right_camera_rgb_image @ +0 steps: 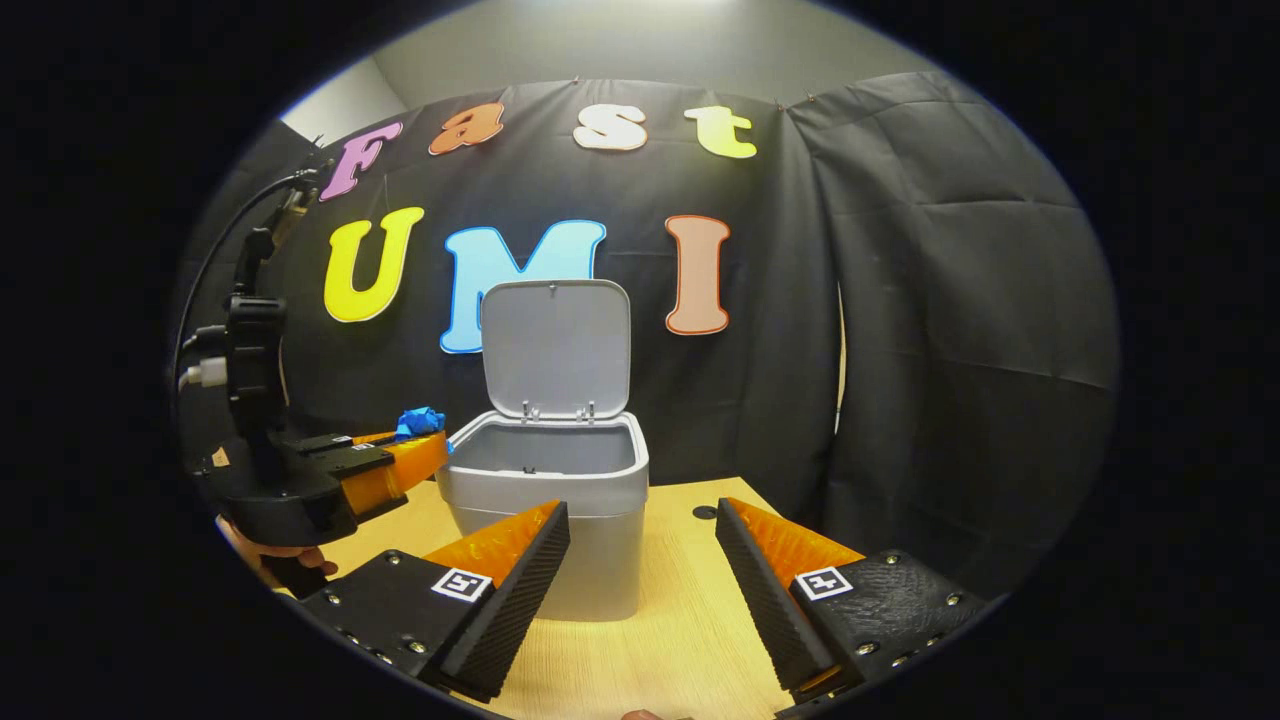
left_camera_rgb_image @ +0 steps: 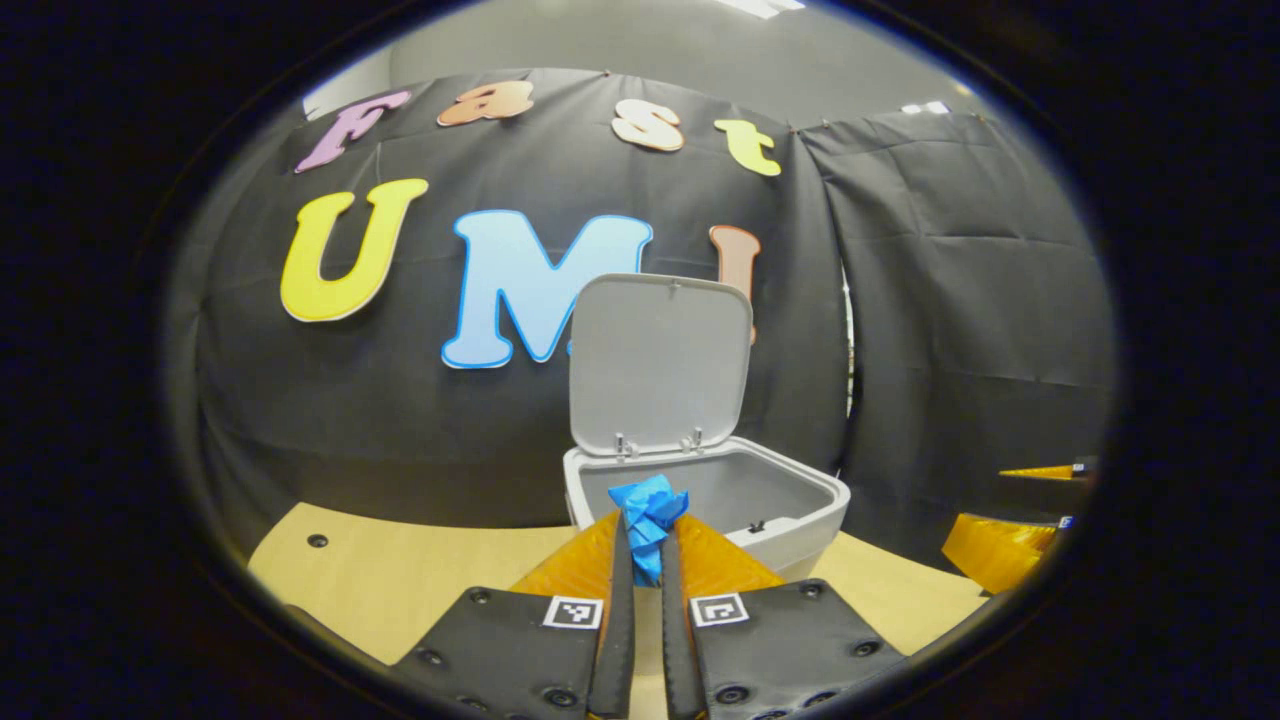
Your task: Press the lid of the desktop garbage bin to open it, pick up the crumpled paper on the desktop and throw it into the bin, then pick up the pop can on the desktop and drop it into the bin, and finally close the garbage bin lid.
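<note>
The grey desktop bin [left_camera_rgb_image: 790, 520] [right_camera_rgb_image: 545, 500] stands on the wooden table with its lid [left_camera_rgb_image: 660, 365] [right_camera_rgb_image: 556, 347] raised upright at the back. My left gripper [left_camera_rgb_image: 648, 525] is shut on the blue crumpled paper [left_camera_rgb_image: 648, 510], held in the air just short of the bin's near rim. In the right gripper view that gripper [right_camera_rgb_image: 425, 445] sits at the bin's left side with the paper [right_camera_rgb_image: 420, 421] at its tips, a hand below it. My right gripper [right_camera_rgb_image: 640, 520] is open and holds nothing, low in front of the bin.
The wooden table [right_camera_rgb_image: 660, 620] [left_camera_rgb_image: 400, 580] has small dark holes [right_camera_rgb_image: 704, 512] [left_camera_rgb_image: 317, 540] in its top. Black cloth walls close in behind and to the right of the bin. The other gripper's fingers [left_camera_rgb_image: 1010, 545] show at the right edge of the left gripper view.
</note>
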`<state>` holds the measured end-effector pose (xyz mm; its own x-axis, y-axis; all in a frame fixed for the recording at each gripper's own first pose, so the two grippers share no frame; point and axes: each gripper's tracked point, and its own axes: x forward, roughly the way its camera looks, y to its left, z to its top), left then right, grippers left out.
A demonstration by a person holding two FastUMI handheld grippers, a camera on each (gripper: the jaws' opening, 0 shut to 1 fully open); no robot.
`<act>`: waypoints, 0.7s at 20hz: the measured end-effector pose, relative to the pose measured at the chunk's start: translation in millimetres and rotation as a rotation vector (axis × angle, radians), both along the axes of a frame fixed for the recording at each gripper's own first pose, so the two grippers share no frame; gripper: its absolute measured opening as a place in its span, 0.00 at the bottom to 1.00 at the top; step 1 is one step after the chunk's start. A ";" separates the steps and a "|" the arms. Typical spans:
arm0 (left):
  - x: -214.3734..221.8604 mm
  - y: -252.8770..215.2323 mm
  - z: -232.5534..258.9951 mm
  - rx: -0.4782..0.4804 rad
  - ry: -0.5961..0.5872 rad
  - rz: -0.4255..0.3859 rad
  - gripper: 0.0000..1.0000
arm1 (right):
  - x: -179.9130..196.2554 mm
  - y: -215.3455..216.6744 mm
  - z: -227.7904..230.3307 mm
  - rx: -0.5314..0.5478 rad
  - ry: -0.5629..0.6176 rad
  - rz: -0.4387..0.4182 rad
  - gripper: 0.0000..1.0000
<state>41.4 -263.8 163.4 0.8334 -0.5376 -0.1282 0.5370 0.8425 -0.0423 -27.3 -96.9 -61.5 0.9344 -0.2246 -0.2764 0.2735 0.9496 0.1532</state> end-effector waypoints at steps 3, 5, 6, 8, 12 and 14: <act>9.8 -12.1 -1.9 0.009 -0.004 -0.016 0.19 | -4.1 -3.4 -0.6 -0.009 0.011 -0.018 0.95; 20.6 -17.0 -6.9 0.028 -0.004 -0.023 0.25 | -8.7 -7.4 -2.5 -0.015 0.020 -0.033 0.95; 25.5 -18.9 -10.4 0.041 -0.003 -0.025 0.17 | -10.2 -9.5 -2.2 -0.016 0.022 -0.043 0.95; 29.8 -22.6 -15.8 0.055 0.005 -0.037 0.28 | -14.8 -13.7 -3.9 -0.013 0.029 -0.064 0.95; 34.0 -28.0 -14.9 0.055 -0.010 -0.055 0.35 | -21.7 -16.3 -6.0 -0.023 0.047 -0.082 0.95; 35.8 -30.5 -16.7 0.052 -0.008 -0.062 0.41 | -23.8 -17.2 -7.1 -0.026 0.052 -0.087 0.95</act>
